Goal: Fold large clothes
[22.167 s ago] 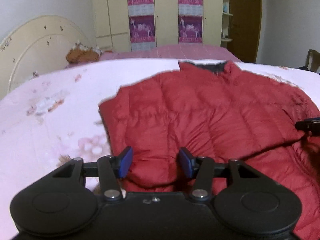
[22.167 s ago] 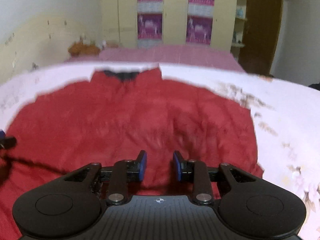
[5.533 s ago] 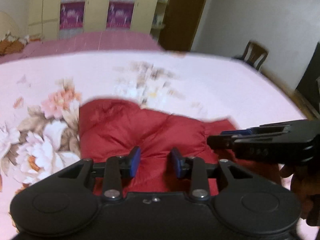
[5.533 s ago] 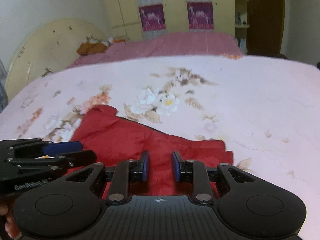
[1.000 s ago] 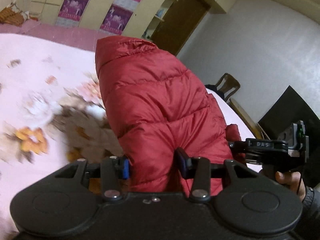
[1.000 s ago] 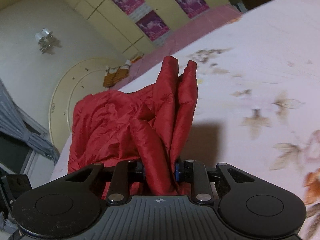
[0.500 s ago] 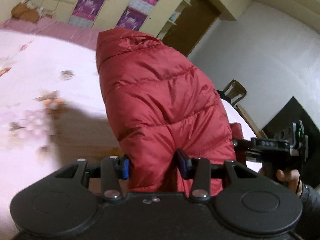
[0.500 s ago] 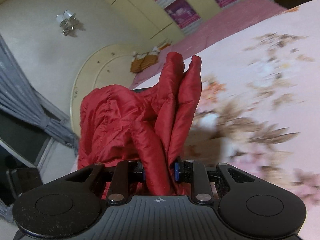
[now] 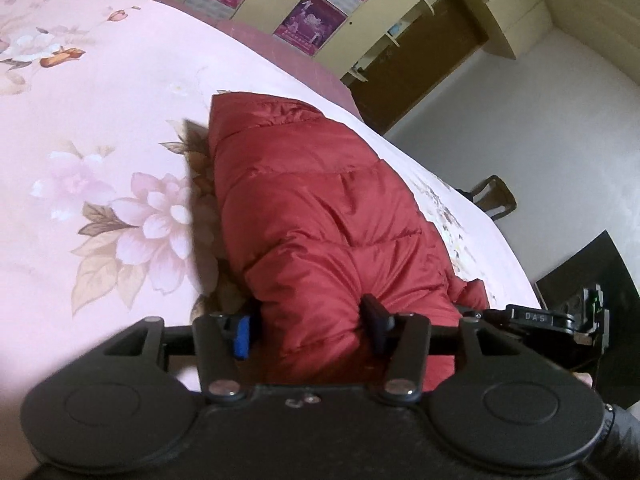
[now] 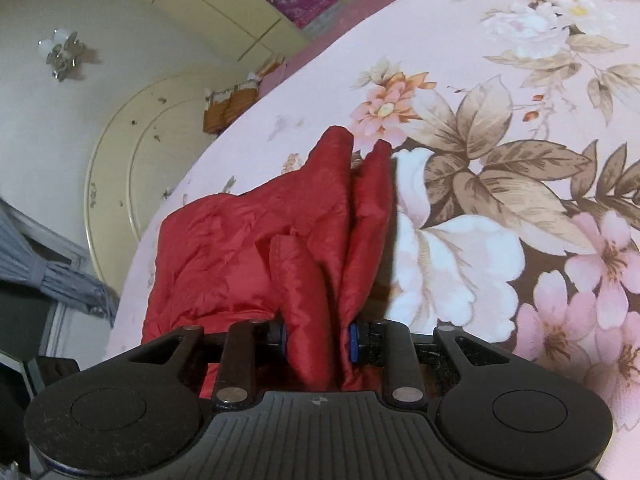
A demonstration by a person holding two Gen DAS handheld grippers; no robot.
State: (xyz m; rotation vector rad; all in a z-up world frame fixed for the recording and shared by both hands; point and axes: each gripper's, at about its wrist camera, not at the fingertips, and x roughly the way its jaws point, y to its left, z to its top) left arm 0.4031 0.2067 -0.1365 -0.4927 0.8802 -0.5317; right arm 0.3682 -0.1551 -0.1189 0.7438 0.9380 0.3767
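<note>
A folded red puffer jacket (image 9: pixel 312 200) lies along the pink flowered bed sheet (image 9: pixel 100 100), its near end between the fingers of my left gripper (image 9: pixel 308 328). Those jaws are opening: the left blue pad (image 9: pixel 242 336) stands just off the fabric, the right finger still touches it. In the right wrist view the jacket (image 10: pixel 240 248) bunches into upright folds, and my right gripper (image 10: pixel 316 340) is shut on two of those folds. The right gripper (image 9: pixel 536 318) also shows at the left view's right edge, held by a hand.
The bed sheet (image 10: pixel 500 160) spreads wide around the jacket. A cream wardrobe with purple posters (image 9: pixel 320 12), a brown door (image 9: pixel 420 60) and a wooden chair (image 9: pixel 492 196) stand beyond the bed. A round headboard (image 10: pixel 132 152) and grey curtain (image 10: pixel 48 276) are on the other side.
Both grippers came down with the jacket, which hung upright before and now rests on the sheet. The left jaws have widened off the fabric. The right grip is unchanged.
</note>
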